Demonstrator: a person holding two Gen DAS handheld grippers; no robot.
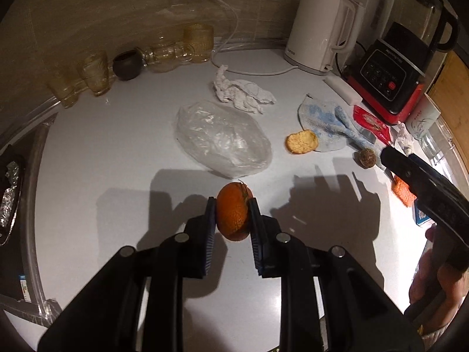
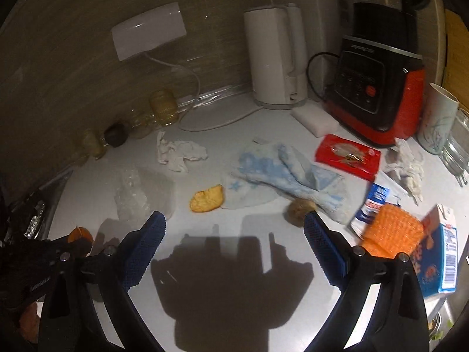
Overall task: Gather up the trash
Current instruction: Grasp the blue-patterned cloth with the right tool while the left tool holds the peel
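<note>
The left gripper (image 1: 233,215) is pinching an orange peel (image 1: 233,211) above the counter (image 1: 117,158), which is likely slipping out sideways, while the right gripper (image 2: 234,228) is hanging spread wide.

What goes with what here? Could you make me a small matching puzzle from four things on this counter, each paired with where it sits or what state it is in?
Things:
1. orange peel
2. right hand-held gripper
3. white kettle
4. red snack packet

Places or states:
A. stands at the back wall
B. clamped in the left hand-held gripper
C. lies in front of the red and black appliance
D. open, holding nothing

Pairs: 1-B, 2-D, 3-A, 4-C
</note>
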